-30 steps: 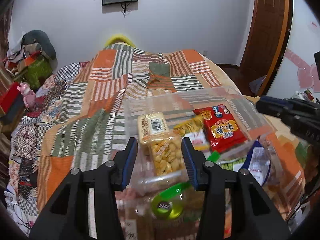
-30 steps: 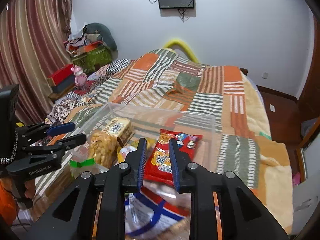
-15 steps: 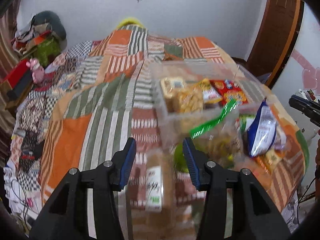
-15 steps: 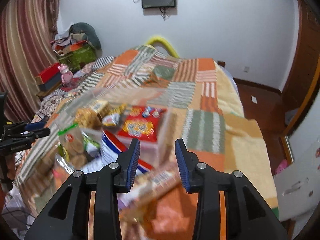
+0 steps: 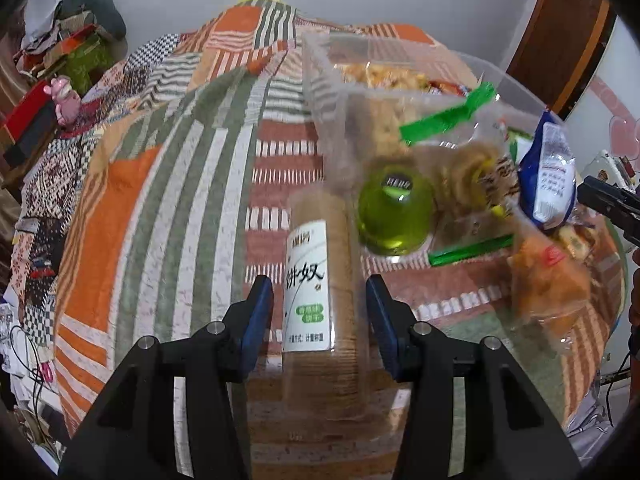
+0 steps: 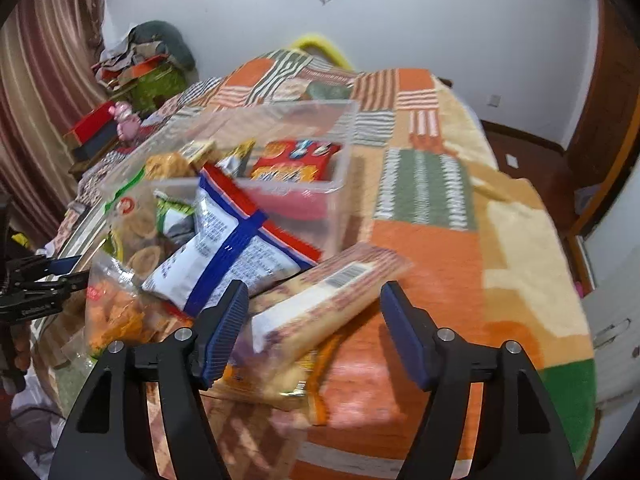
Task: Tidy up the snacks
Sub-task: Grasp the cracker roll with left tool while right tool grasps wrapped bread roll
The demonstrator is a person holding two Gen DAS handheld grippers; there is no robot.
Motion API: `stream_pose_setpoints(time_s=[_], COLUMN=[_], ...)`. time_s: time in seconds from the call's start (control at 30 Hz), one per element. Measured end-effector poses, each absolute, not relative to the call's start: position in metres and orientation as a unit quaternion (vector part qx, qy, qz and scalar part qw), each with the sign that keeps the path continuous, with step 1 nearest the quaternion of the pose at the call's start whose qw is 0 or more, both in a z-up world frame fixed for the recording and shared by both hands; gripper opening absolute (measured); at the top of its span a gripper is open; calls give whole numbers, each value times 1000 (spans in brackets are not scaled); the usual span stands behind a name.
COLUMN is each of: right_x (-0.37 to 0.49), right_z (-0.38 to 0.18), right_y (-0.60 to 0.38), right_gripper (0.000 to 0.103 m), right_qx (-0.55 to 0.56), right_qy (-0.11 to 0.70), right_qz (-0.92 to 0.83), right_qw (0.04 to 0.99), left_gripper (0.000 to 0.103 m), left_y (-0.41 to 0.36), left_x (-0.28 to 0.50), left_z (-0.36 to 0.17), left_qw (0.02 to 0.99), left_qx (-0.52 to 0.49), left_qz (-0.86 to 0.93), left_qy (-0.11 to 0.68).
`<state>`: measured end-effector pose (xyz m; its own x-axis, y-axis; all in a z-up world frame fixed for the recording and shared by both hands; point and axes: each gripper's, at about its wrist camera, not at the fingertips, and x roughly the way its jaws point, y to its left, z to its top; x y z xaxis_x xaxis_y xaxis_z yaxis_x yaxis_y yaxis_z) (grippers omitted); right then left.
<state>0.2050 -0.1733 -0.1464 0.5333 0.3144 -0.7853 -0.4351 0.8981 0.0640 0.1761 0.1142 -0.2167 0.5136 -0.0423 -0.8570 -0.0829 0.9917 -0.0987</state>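
A clear plastic bin [image 5: 320, 80] [image 6: 336, 184] on the quilt holds a red cracker bag [image 6: 294, 160] and a bag of yellow nuts [image 5: 384, 74]. Loose snacks lie in front of it. My left gripper [image 5: 319, 308] is open, its jaws on either side of a clear biscuit tube with a white label [image 5: 308, 280], apart from it. My right gripper [image 6: 314, 320] is wide open over a long tan biscuit pack [image 6: 320, 304]. A blue-and-white bag [image 6: 228, 252] [image 5: 546, 184], a green jelly cup [image 5: 394, 212] and an orange snack bag [image 6: 116, 312] lie close by.
The snacks lie on a patchwork quilt [image 6: 432, 240] covering a bed. Boxes, a pink toy [image 6: 126, 118] and clothes are piled at the left by a curtain. A wooden door stands at the right. The bed edge drops off at the right.
Both grippers have pulled back from the bin and dropped toward the loose snacks. The right gripper has opened much wider. The biscuit tube now lies between the left jaws.
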Motion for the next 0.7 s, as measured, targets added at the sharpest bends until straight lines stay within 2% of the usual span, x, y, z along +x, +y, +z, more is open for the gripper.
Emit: stream_pose_setpoints(time_s=[0.07, 0.4, 0.47, 0.53, 0.7], right_x=[208, 204, 204, 206, 215], right_z=[-150, -159, -157, -155, -158], right_y=[-176, -219, -227, -230, -217], right_gripper=[71, 70, 70, 70, 70], right_qx=[-65, -58, -52, -45, -50], right_qy=[437, 463, 464, 466, 465], right_qz=[212, 167, 160, 159, 161], right_qw=[871, 869, 869, 869, 869], left_gripper=[48, 48, 46, 38, 36], left_y=[115, 121, 126, 129, 133], left_x=[175, 176, 177, 178, 178], left_z=[-221, -224, -225, -226, -226], left_qw=[869, 876, 876, 876, 878], left_qx=[-67, -70, -74, -74, -80], left_qz=[14, 26, 32, 40, 46], left_qy=[490, 476, 475, 474, 469])
